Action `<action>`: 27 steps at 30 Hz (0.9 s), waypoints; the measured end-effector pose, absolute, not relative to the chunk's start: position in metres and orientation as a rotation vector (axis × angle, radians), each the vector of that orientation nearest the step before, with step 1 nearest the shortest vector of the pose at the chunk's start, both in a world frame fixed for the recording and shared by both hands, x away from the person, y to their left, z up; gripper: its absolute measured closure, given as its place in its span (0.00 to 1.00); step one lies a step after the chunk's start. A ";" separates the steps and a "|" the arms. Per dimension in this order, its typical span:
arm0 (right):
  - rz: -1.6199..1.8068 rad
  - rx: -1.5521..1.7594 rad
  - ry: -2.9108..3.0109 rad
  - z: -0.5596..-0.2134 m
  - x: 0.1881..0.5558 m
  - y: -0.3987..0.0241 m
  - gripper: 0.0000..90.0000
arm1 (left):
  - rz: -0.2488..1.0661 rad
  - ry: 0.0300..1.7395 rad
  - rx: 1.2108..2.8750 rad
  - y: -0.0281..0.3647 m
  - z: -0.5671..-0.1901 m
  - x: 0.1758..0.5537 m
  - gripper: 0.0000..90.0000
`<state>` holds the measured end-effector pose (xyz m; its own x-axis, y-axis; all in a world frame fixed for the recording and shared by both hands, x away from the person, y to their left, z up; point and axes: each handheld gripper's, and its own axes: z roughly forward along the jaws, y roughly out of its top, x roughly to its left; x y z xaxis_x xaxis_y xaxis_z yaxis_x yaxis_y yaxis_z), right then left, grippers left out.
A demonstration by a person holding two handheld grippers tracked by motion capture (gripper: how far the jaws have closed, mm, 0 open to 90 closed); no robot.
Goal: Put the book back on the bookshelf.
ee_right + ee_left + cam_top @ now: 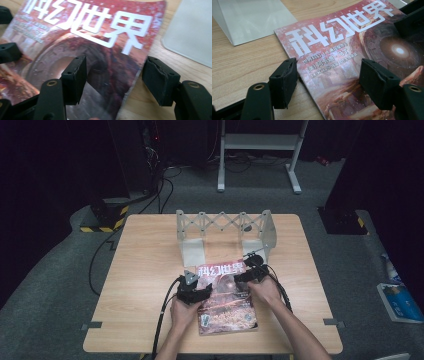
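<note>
High view shows a thin glossy magazine with a reddish-brown cover and large white characters (226,296) lying flat on the pale wooden table (145,270), near the front edge, just before a grey metal expanding book rack (225,227). Its cover art — a glowing round disc in rusty rock — fills most of the page. Each black gripper straddles one side edge: the left gripper (328,80) has jaws apart over the spine side, the right gripper (115,77) has jaws spread wide — neither presses the paper.
</note>
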<state>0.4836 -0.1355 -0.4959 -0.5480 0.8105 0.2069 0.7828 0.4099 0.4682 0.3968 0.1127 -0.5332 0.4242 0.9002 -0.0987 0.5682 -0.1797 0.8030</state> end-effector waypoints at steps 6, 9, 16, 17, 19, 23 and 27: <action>0.776 1.474 2.603 -0.494 0.485 -0.131 0.40 | 0.522 1.253 1.867 0.112 -0.533 0.397 0.34; 0.777 1.463 2.594 -0.494 0.484 -0.132 0.43 | 0.526 1.252 1.868 0.112 -0.533 0.397 0.34; 0.827 1.486 2.580 -0.495 0.483 -0.138 0.48 | 0.528 1.251 1.868 0.112 -0.533 0.397 0.34; 0.826 1.477 2.586 -0.496 0.482 -0.139 0.48 | 0.529 1.251 1.867 0.112 -0.534 0.397 0.34; 0.831 1.489 2.585 -0.495 0.482 -0.140 0.49 | 0.530 1.253 1.867 0.112 -0.534 0.397 0.34; 0.847 1.510 2.596 -0.495 0.481 -0.143 0.51 | 0.530 1.252 1.868 0.111 -0.534 0.397 0.34; 0.873 1.508 2.608 -0.496 0.480 -0.146 0.52 | 0.533 1.253 1.867 0.111 -0.534 0.397 0.34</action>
<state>0.4803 -0.1461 -0.4956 -0.5376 0.8011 0.2629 0.7980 0.3828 0.4654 0.3966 0.1114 -0.5336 0.4187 0.9038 -0.0886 0.5634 -0.1821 0.8059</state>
